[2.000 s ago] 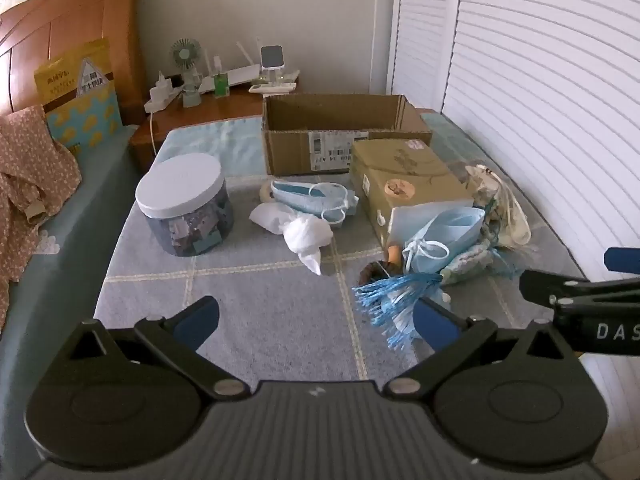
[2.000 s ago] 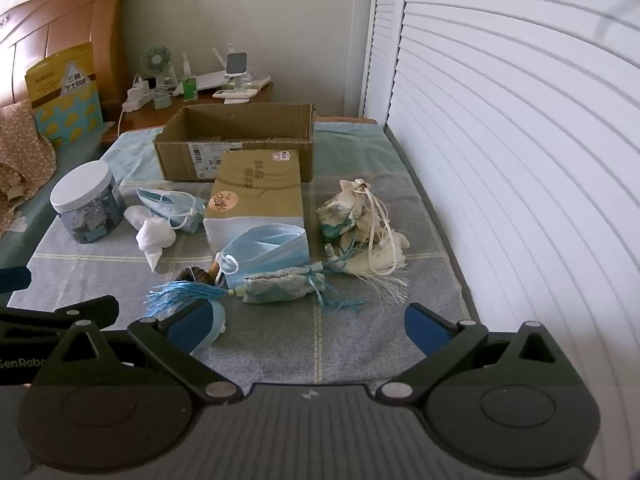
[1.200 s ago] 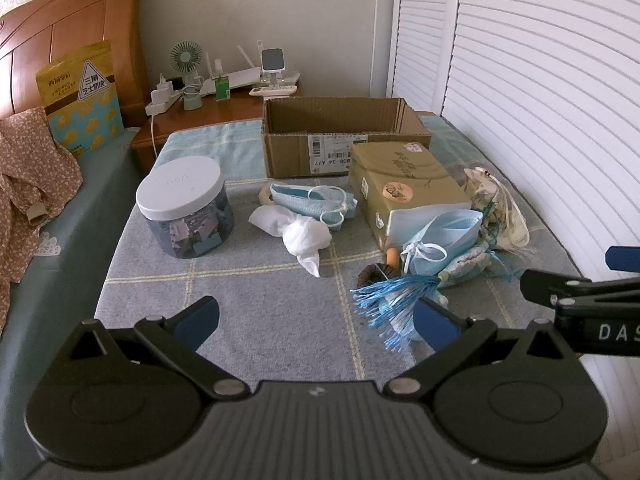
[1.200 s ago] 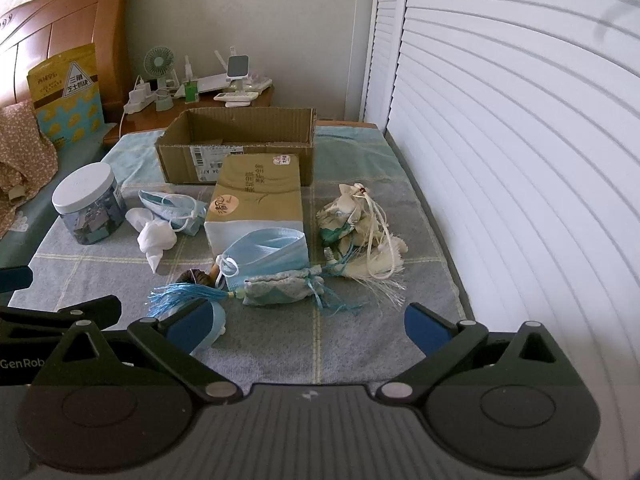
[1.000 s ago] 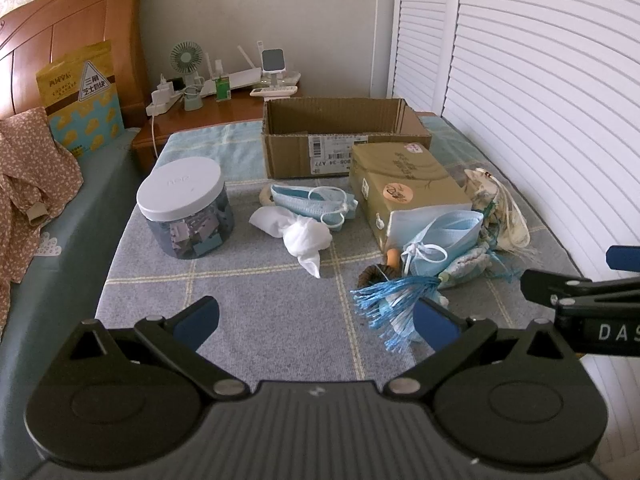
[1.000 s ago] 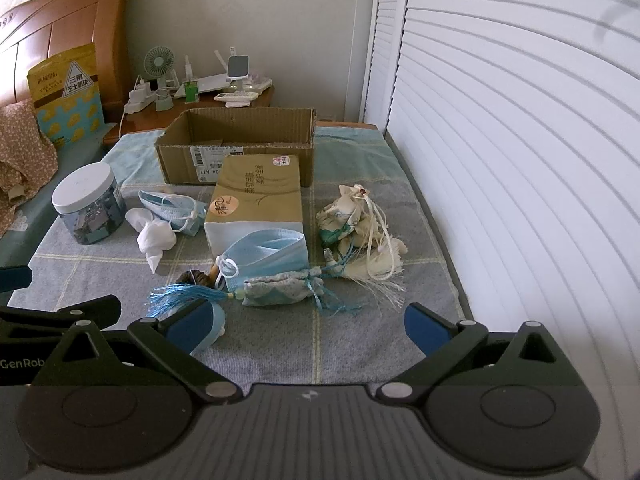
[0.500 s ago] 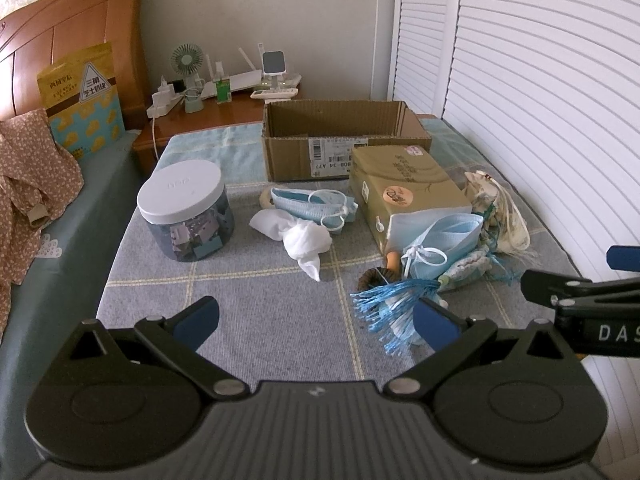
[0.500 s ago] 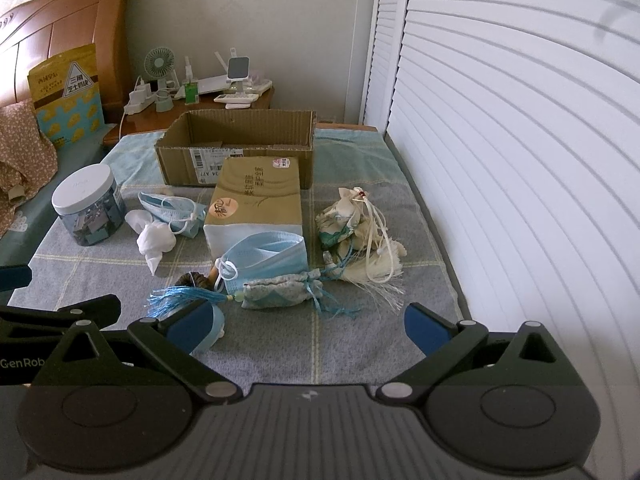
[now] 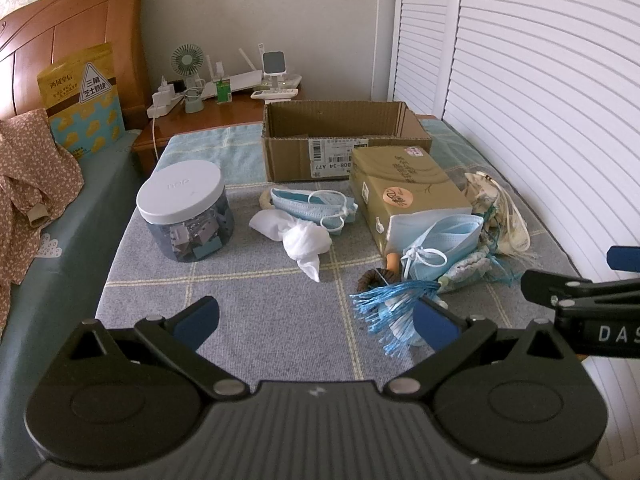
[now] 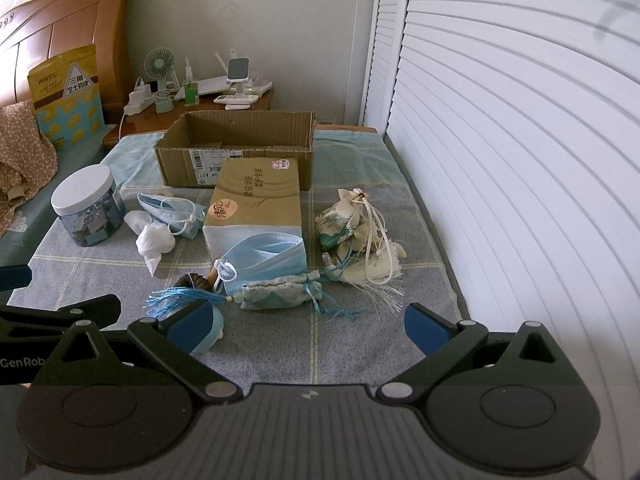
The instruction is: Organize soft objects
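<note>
A grey checked blanket covers the bed beside white louvred doors, with a wooden nightstand at the far end. The left tool and right tool both hover near, released, jaws spread and holding nothing. Only the right view shows the patterned sachet whole, its blue tassel trailing left, and the cream tasselled pouches right of the tan carton. A pleated blue mask leans against that carton; another mask and crumpled white cloth lie left. The open cardboard box shows bare corrugated walls. The clear jar, white-lidded, holds small grey and blue pieces.
</note>
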